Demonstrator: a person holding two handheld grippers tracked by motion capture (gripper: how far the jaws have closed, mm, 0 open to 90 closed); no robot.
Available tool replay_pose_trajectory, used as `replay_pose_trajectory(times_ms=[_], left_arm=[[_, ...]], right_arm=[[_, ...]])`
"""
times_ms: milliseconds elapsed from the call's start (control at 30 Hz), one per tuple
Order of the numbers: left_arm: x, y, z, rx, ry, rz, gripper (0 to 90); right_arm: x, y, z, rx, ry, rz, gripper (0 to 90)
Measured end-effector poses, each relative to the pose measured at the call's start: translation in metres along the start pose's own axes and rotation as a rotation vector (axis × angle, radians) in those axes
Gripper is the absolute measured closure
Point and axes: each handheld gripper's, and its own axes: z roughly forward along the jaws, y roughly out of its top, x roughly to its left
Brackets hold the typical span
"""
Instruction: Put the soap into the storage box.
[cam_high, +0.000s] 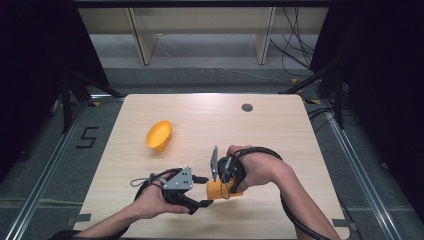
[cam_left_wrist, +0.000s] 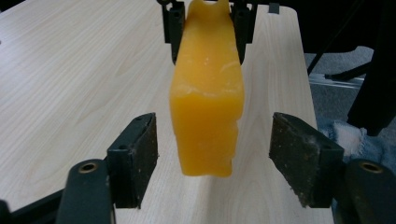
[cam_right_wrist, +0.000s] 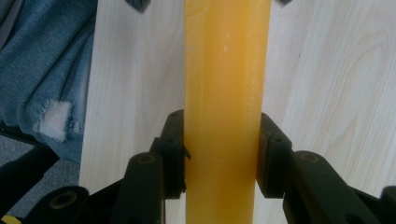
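Right gripper (cam_right_wrist: 219, 158) jaws clamped on both sides of yellow-orange waxy block (cam_right_wrist: 226, 93); block held at near-centre of light wooden table (cam_high: 280, 130). Left gripper (cam_left_wrist: 215, 154) jaws spread apart, straddling block's free end, pads clear of it on both sides. Orange plastic bowl (cam_high: 159, 135) lies tilted on table, well apart, far-left of grippers.

The yellow block (cam_left_wrist: 206, 107) between my jaws looks waxy, smooth and faintly glossy, with rougher chipped edges. My left jaws carry matt black pads, scuffed and dusty. The surface (cam_high: 280, 135) is pale matt wood-grain.
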Motion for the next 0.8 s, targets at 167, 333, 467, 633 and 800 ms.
replay_pose_trajectory(times_ms=[167,333,467,633,800], left_arm=[[0.002,0.000,0.001,0.005,-0.004,0.008,38.7],[0.004,-0.001,0.000,0.007,-0.002,0.034,47.4],[0.003,-0.003,0.001,0.001,-0.002,0.034,54.0],[0.002,-0.003,0.001,-0.005,-0.007,0.000,59.1],[-0.001,0.003,-0.006,-0.017,0.026,-0.034,60.1]], right_arm=[[0.000,0.005,0.001,-0.031,0.002,-0.030,62.0],[0.001,0.009,0.000,-0.041,0.010,-0.025,62.0],[0.000,0.013,0.001,-0.055,-0.002,-0.056,61.9],[0.002,0.015,0.001,-0.039,0.002,-0.040,61.8],[0.005,0.015,-0.007,-0.052,-0.031,-0.020,60.5]])
